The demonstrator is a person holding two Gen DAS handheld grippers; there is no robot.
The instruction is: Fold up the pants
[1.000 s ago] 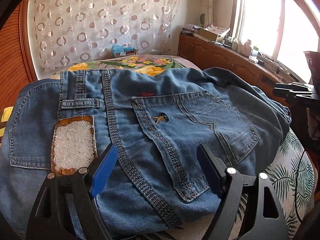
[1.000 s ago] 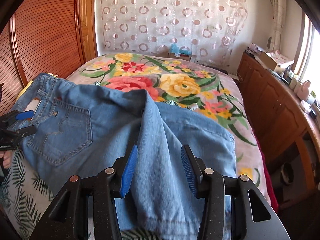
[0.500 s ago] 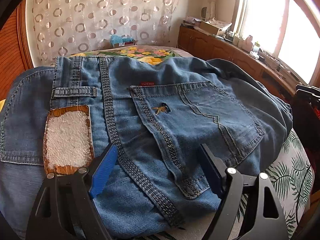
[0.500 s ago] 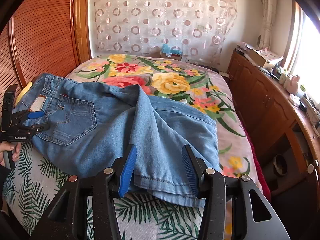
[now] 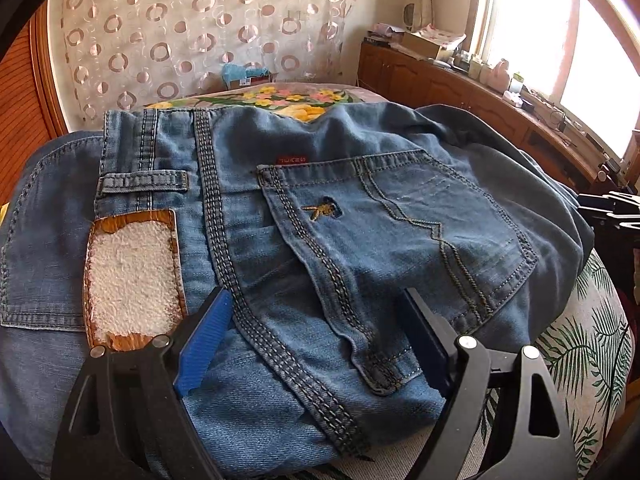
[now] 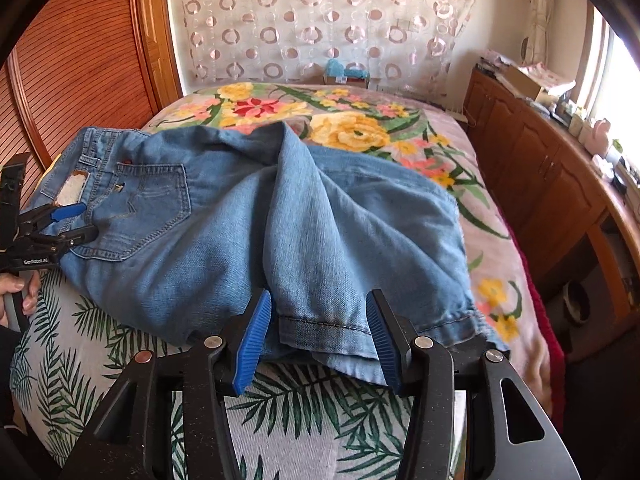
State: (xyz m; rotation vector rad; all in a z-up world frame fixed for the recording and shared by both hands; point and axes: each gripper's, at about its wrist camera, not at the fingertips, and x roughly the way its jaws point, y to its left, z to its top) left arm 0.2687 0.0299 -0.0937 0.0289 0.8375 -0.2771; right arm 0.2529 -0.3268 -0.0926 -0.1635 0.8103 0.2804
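Observation:
Blue denim pants (image 6: 248, 216) lie folded on the bed, seat side up, with the waist end at the left and the leg hems (image 6: 320, 330) at the near edge. In the left wrist view the back pocket (image 5: 400, 240) and a worn leather patch (image 5: 132, 276) fill the frame. My left gripper (image 5: 316, 336) is open, its fingers straddling the seat seam just above the fabric; it also shows in the right wrist view (image 6: 72, 222). My right gripper (image 6: 320, 332) is open, its fingers on either side of the leg hem.
The bed has a floral blanket (image 6: 360, 132) at the back and a palm-leaf sheet (image 6: 304, 412) at the front. A wooden sideboard (image 6: 552, 176) with clutter runs along the right under a window. A slatted wooden wall (image 6: 76, 64) stands at the left. A patterned curtain hangs behind.
My right gripper has pulled back toward the near edge of the bed, off the leg, so the hem now lies between its fingers. My left gripper has hardly moved.

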